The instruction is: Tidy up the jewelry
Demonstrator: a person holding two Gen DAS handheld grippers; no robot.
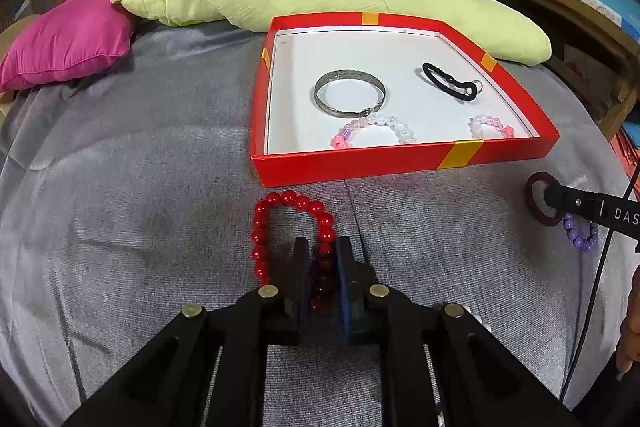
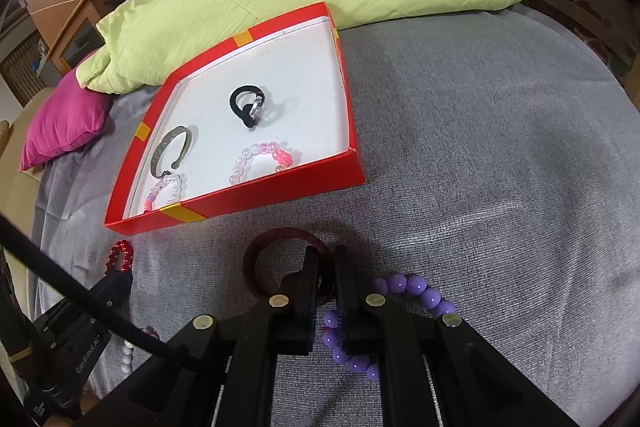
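beads (image 1: 294,223) — purple bracelet (image 2: 416,287) fuller rightward

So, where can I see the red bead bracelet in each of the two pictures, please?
Left wrist view: the red bead bracelet lies low in the centre, one side pinched in the left tool, just before the red box.
Right wrist view: only part of it shows at the lower left edge, left of the box's near corner.
Shared landmark: the yellow tape strip on the box's near wall.
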